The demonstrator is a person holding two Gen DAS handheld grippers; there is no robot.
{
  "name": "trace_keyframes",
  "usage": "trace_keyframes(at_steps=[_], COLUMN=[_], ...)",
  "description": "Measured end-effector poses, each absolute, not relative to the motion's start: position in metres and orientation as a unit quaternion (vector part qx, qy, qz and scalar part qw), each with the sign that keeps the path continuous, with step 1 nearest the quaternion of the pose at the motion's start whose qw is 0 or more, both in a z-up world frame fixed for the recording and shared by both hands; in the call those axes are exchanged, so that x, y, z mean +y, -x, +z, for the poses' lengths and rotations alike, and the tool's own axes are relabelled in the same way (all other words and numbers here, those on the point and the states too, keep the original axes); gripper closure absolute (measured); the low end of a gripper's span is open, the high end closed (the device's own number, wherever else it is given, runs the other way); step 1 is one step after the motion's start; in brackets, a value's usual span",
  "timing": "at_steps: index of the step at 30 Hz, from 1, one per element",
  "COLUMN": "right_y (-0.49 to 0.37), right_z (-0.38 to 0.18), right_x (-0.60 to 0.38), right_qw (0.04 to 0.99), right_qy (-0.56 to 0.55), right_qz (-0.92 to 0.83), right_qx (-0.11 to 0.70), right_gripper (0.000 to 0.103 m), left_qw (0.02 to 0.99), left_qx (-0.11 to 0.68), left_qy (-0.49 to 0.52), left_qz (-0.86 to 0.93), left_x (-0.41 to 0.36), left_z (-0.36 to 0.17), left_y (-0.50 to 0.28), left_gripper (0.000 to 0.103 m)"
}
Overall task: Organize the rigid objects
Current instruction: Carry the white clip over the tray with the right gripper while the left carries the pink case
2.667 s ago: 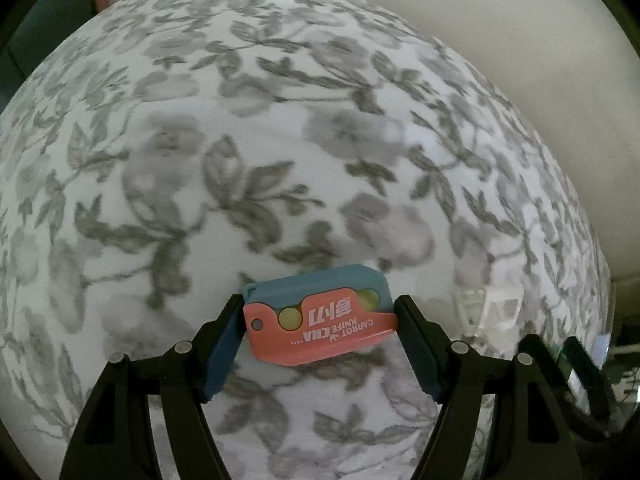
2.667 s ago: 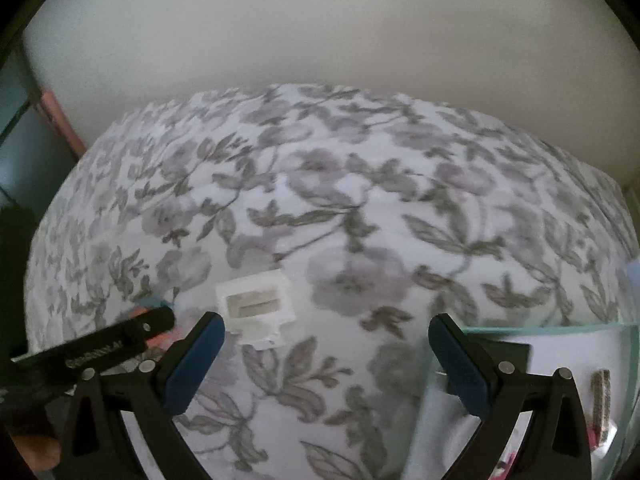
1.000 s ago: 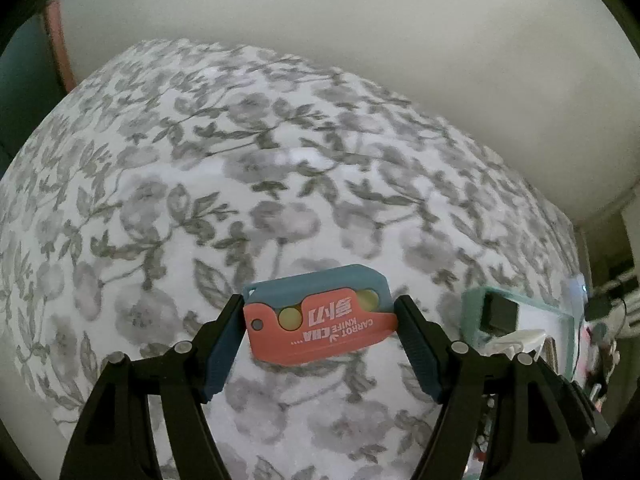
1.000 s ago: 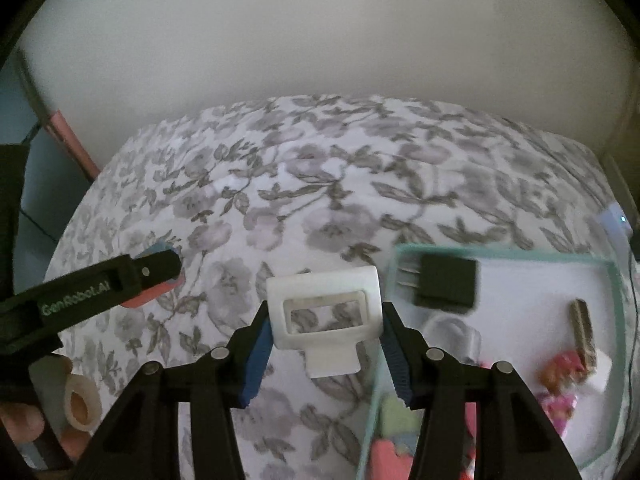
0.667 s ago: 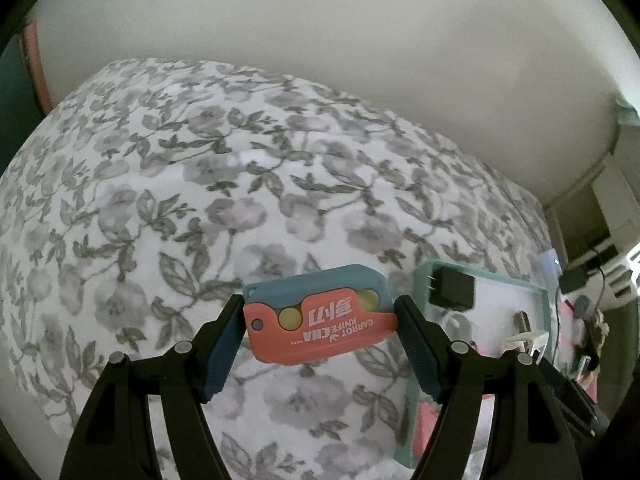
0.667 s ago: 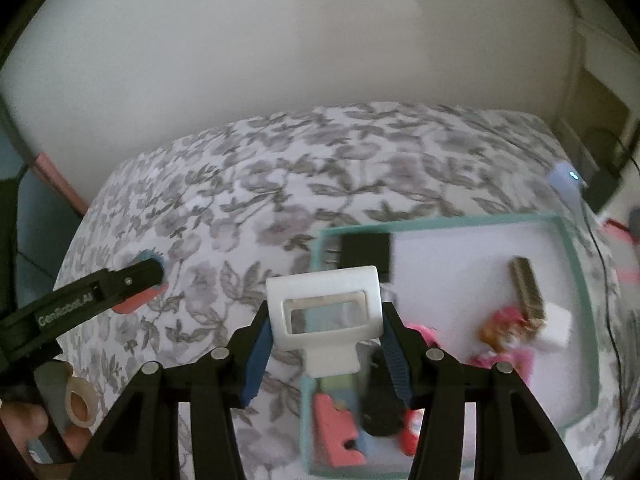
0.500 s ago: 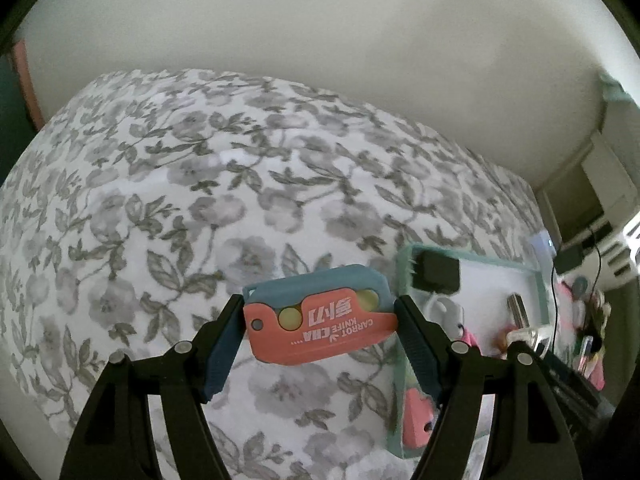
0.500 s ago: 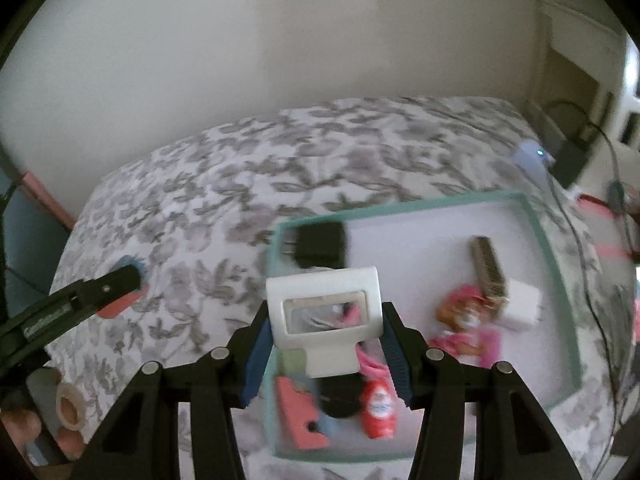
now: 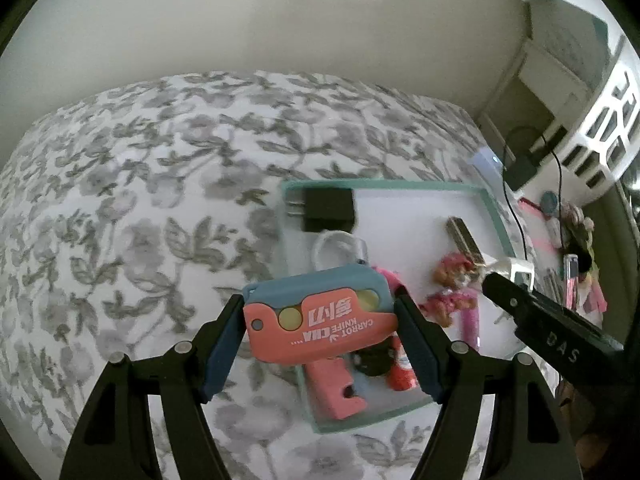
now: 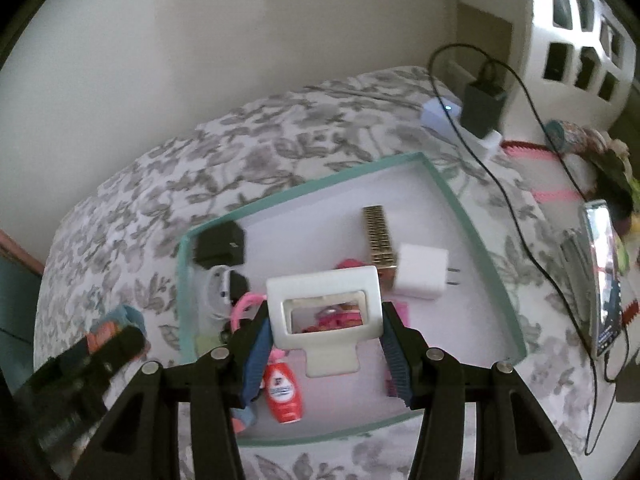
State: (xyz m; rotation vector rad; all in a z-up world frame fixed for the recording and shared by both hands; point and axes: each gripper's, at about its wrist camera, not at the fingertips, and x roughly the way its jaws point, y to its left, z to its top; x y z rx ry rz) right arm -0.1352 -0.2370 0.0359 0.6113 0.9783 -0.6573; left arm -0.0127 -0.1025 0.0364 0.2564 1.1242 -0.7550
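Observation:
My left gripper (image 9: pixel 320 320) is shut on a coral and blue carrot knife (image 9: pixel 320 316), held above the left edge of the teal-rimmed tray (image 9: pixel 384 187). My right gripper (image 10: pixel 325 320) is shut on a white plastic frame piece (image 10: pixel 325 288) and holds it over the tray (image 10: pixel 312 184). The tray holds a black charger (image 10: pixel 220 244), a white charger (image 10: pixel 422 272), a gold bar (image 10: pixel 378 234), a small red bottle (image 10: pixel 284 394) and pink items. The right gripper also shows in the left wrist view (image 9: pixel 516 276).
The tray lies on a grey floral cloth (image 9: pixel 140 200). A black cable (image 10: pixel 512 152) and adapter (image 10: pixel 482 104) lie right of the tray, with a phone (image 10: pixel 604 272) beyond. A white lattice basket (image 10: pixel 580 40) stands at the back right.
Both grippers have moved right over the tray with their objects still held. The tray has shifted from the right edge toward the middle of both views.

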Motion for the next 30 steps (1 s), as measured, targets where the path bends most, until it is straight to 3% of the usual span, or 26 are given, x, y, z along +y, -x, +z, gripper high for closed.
trace_keyframes(at_steps=[30], right_y=[0.155], right_z=[0.004], right_x=[-0.273], right_qw=[0.747], right_qy=[-0.322], right_qz=[-0.328], right_qx=[0.481], right_gripper=[0.048], left_qw=[0.759], left_qx=[0.512], left_qy=[-0.096], left_qz=[-0.39], left_x=[-0.153], left_z=[0.015], left_y=[0.03], left_gripper=[0.027])
